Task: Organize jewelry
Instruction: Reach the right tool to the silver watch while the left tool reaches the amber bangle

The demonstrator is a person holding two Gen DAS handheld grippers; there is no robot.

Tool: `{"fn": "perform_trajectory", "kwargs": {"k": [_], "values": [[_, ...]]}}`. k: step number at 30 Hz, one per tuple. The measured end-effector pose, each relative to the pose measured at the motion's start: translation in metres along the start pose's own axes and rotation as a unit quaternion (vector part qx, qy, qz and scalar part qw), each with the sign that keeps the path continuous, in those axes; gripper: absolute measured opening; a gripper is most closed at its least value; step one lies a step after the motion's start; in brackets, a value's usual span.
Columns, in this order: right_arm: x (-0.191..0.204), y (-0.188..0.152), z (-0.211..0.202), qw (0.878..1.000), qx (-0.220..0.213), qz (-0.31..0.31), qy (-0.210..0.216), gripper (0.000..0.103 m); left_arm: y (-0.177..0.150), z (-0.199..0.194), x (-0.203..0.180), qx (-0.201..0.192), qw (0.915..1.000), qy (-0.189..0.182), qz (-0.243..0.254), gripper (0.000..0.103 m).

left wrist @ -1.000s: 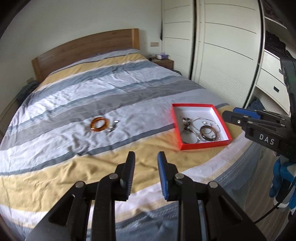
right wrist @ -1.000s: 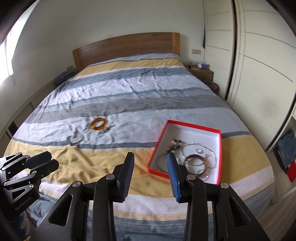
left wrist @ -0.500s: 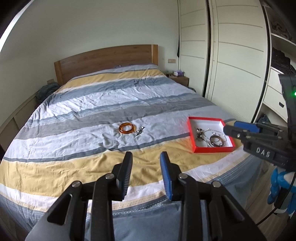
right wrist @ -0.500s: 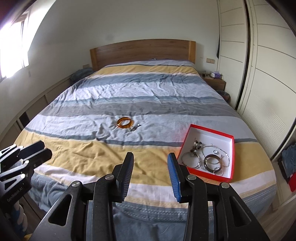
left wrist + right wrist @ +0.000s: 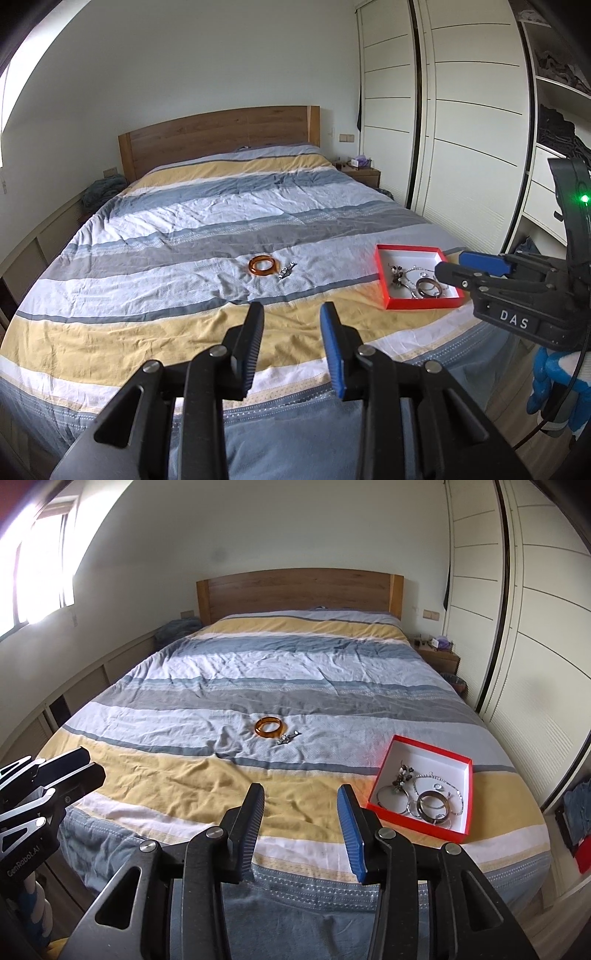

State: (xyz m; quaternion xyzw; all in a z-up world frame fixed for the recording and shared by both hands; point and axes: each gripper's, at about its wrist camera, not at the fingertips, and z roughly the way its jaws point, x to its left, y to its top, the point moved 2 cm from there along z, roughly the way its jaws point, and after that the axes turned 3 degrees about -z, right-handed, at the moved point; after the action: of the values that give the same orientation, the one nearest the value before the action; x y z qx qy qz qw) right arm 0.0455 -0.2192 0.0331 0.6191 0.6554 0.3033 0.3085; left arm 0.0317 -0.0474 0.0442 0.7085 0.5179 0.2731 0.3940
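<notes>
An amber bangle (image 5: 263,265) (image 5: 269,726) lies mid-bed on the striped duvet, with a small silver piece (image 5: 287,273) (image 5: 286,738) right beside it. A red box (image 5: 385,280) (image 5: 466,794) near the bed's foot holds several silver bracelets, a dark bangle (image 5: 432,802) and a chain. My left gripper (image 5: 291,314) is open and empty, off the foot of the bed. My right gripper (image 5: 301,794) is open and empty, also off the foot, left of the box. Each gripper shows in the other's view: the right one (image 5: 480,266), the left one (image 5: 70,768).
A wooden headboard (image 5: 295,590) stands at the far end. White wardrobe doors (image 5: 461,129) line the right side, with a nightstand (image 5: 360,173) in the corner. Low cabinets (image 5: 85,679) run along the left wall under a window.
Both grippers have pulled back and up from the bed, so the bangle and red box look smaller and farther. Both stay open and empty.
</notes>
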Motion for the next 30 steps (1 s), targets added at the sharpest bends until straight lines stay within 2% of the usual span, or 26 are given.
{"fn": "perform_trajectory", "kwargs": {"k": [9,16,22,30], "values": [[0.006,0.001,0.004,1.000,0.004,-0.007,0.003,0.041,-0.001,0.001,0.004,0.000,1.0000,0.001,-0.004,0.031],[0.006,-0.004,0.026,1.000,0.025,-0.005,0.010,0.042,-0.008,0.028,0.011,0.030,0.9995,0.005,-0.011,0.033],[0.001,-0.008,0.066,0.998,0.059,-0.002,0.018,0.042,-0.021,0.078,0.043,0.081,0.9958,0.021,-0.038,0.033],[-0.017,0.007,0.152,0.995,0.097,0.006,0.039,0.041,-0.023,0.172,0.090,0.138,0.9874,0.045,-0.063,0.033]]}}
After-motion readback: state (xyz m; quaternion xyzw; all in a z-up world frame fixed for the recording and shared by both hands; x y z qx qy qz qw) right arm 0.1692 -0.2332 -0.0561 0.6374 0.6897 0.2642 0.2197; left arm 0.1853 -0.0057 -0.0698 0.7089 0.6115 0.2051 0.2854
